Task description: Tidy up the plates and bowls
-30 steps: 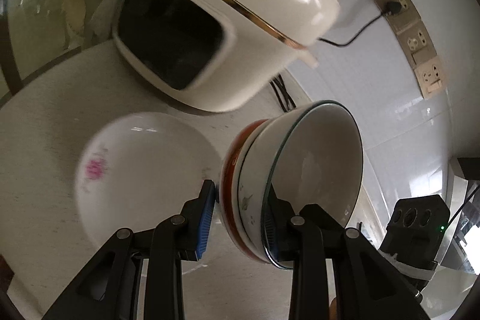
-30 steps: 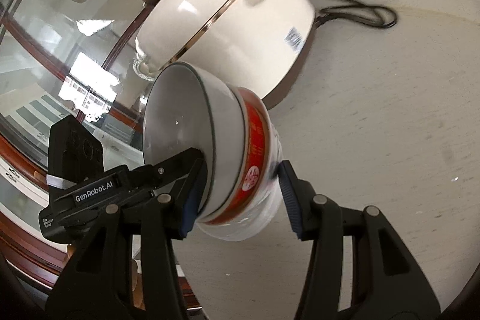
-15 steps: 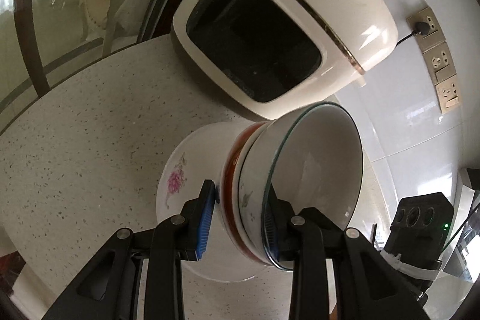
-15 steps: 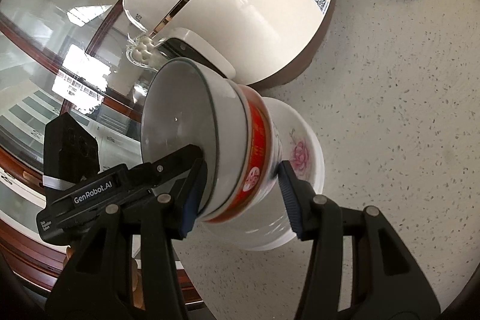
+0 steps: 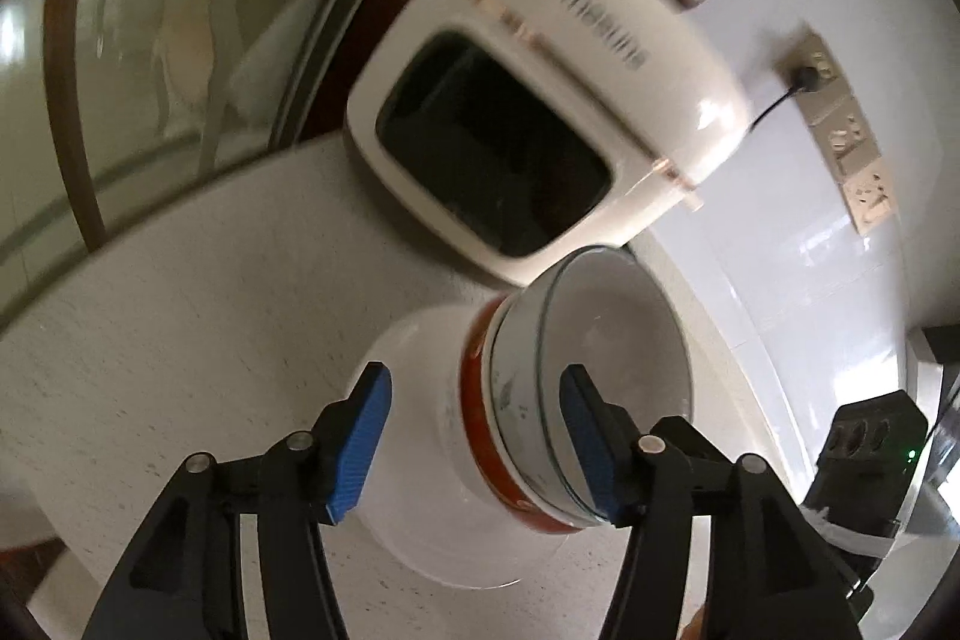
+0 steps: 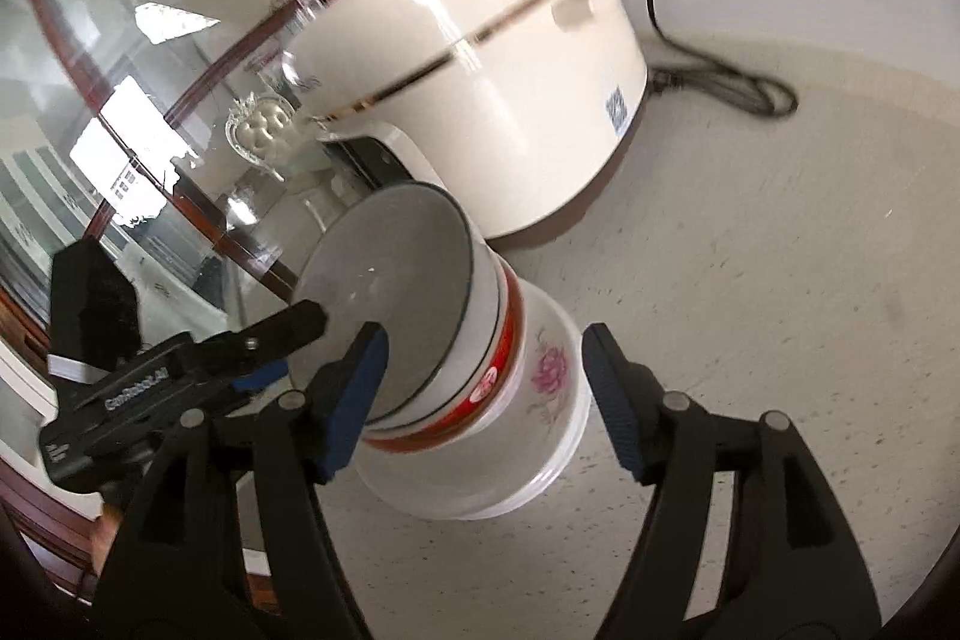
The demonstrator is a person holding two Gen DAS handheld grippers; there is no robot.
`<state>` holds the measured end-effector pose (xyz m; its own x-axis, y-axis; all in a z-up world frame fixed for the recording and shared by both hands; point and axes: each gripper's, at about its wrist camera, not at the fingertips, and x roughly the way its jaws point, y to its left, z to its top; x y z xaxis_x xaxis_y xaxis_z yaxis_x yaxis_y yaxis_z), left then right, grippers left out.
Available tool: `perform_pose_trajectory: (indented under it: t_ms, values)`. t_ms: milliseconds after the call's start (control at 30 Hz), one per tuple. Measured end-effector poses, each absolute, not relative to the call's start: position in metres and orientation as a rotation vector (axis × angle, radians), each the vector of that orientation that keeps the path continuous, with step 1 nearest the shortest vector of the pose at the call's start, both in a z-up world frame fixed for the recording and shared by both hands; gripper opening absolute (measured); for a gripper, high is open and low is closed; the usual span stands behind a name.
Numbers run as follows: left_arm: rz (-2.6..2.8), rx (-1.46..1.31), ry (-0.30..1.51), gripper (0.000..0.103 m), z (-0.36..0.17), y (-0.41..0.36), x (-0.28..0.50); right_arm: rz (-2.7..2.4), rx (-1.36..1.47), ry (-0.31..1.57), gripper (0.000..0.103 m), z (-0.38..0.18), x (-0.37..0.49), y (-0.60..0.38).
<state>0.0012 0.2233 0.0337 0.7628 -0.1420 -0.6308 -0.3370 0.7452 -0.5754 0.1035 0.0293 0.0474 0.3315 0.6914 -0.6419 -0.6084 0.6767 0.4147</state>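
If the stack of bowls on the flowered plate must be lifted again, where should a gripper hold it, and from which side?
Grip the rim of the bowl stack, one finger inside the top bowl and one outside on the red band. Come from the near open side, since the rice cooker crowds the far side. The plate below is shallow, so the tall walls stay exposed. Both grippers' jaws are opening now.

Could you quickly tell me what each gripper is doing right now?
Left gripper: opening, pads off the stacked bowls between them.
Right gripper: opening, likewise releasing the bowls.
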Motion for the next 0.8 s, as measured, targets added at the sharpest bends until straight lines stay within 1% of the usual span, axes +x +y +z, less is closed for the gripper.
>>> perform_pose_trajectory:
  t_ms: [67, 100, 133, 167, 200, 233, 300, 400, 433, 500, 600, 667, 800]
  values:
    - [0.123, -0.695, 0.667, 0.061, 0.041, 0.216, -0.012, 0.816, 0.060, 0.775, 0.073, 0.058, 0.084, 0.019]
    - [0.138, -0.645, 0.623, 0.062, 0.048, 0.208, -0.024, 0.800, 0.040, 0.728, 0.077, 0.062, 0.074, 0.014]
    - [0.152, -0.607, 0.592, 0.064, 0.052, 0.202, -0.031, 0.784, 0.021, 0.683, 0.082, 0.065, 0.064, 0.009]
    - [0.171, -0.565, 0.558, 0.067, 0.055, 0.195, -0.040, 0.758, -0.006, 0.618, 0.085, 0.067, 0.049, 0.001]
    - [0.199, -0.510, 0.501, 0.072, 0.058, 0.186, -0.054, 0.742, -0.023, 0.587, 0.090, 0.067, 0.041, -0.003]
    - [0.225, -0.472, 0.452, 0.079, 0.059, 0.179, -0.065, 0.711, -0.050, 0.551, 0.093, 0.066, 0.029, -0.011]
    - [0.278, -0.395, 0.334, 0.087, 0.055, 0.162, -0.091, 0.675, -0.073, 0.521, 0.094, 0.061, 0.017, -0.022]
    - [0.341, -0.288, 0.253, 0.093, 0.039, 0.142, -0.116, 0.650, -0.089, 0.519, 0.096, 0.048, 0.002, -0.031]
    - [0.364, -0.255, 0.258, 0.096, 0.034, 0.138, -0.117, 0.649, -0.090, 0.527, 0.096, 0.042, -0.001, -0.034]
    - [0.405, -0.212, 0.284, 0.096, 0.022, 0.135, -0.114, 0.637, -0.081, 0.548, 0.096, 0.034, -0.005, -0.038]
    - [0.388, -0.235, 0.344, 0.102, 0.012, 0.128, -0.113, 0.627, -0.050, 0.603, 0.096, 0.021, -0.006, -0.046]
    - [0.406, -0.250, 0.380, 0.102, 0.002, 0.125, -0.112, 0.638, -0.028, 0.639, 0.096, 0.014, -0.005, -0.047]
    - [0.380, -0.282, 0.384, 0.103, -0.010, 0.119, -0.119, 0.644, 0.019, 0.680, 0.096, 0.003, 0.000, -0.054]
